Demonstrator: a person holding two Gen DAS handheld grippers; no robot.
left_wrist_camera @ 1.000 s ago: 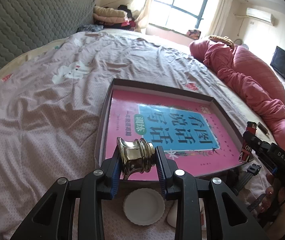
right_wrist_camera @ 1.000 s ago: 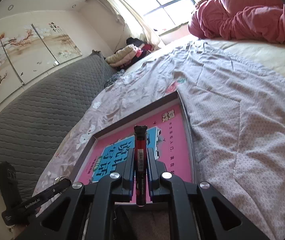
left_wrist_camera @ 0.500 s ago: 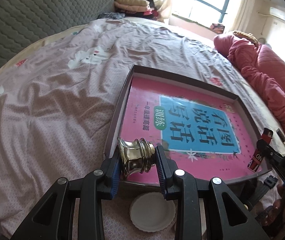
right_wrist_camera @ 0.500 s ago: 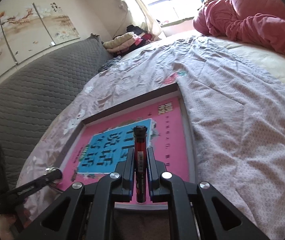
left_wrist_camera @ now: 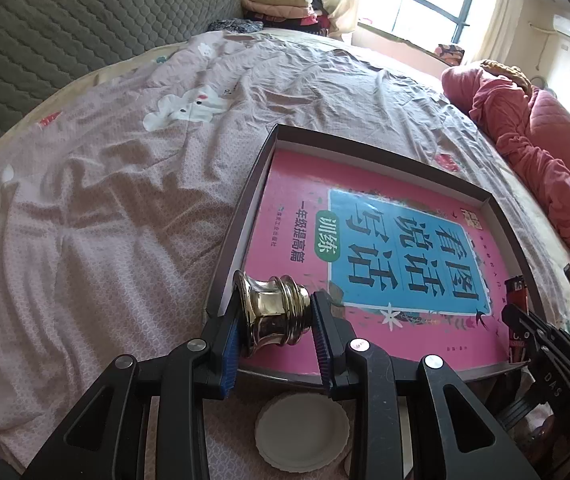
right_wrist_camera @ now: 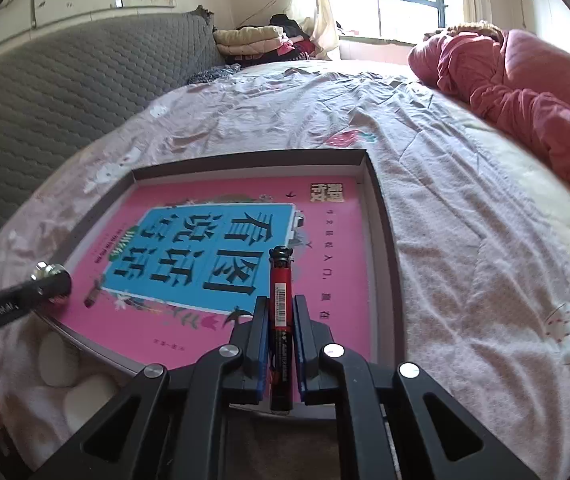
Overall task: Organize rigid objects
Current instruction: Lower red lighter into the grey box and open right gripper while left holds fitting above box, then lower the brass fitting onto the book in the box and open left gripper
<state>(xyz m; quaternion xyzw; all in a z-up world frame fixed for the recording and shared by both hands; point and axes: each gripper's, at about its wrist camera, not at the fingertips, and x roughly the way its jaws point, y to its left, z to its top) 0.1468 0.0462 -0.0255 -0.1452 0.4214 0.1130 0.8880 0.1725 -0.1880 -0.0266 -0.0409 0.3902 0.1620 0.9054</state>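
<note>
My left gripper [left_wrist_camera: 275, 312] is shut on a shiny brass knob [left_wrist_camera: 273, 314], held over the near left corner of a shallow grey box [left_wrist_camera: 245, 204] on the bed. A pink book with a blue title panel [left_wrist_camera: 397, 256] lies flat inside the box. My right gripper [right_wrist_camera: 279, 316] is shut on a red lighter [right_wrist_camera: 280, 292] with a black top, standing upright over the book's near right part [right_wrist_camera: 325, 280]. In the left wrist view the right gripper [left_wrist_camera: 525, 320] and lighter [left_wrist_camera: 516, 292] show at the box's right edge. The left gripper [right_wrist_camera: 51, 280] with the knob appears at the left of the right wrist view.
A white round lid [left_wrist_camera: 303, 436] lies on the pink sheet [left_wrist_camera: 85, 240] just in front of the box, with white rounded things [right_wrist_camera: 61, 360] beside it. A red quilt [right_wrist_camera: 525, 92] is heaped at the right. A grey padded headboard [right_wrist_camera: 45, 92] bounds the left.
Both views have rolled and tilted down toward the box. The right gripper with the lighter has shifted further over the book. The left gripper still holds the knob at the box's near left corner.
</note>
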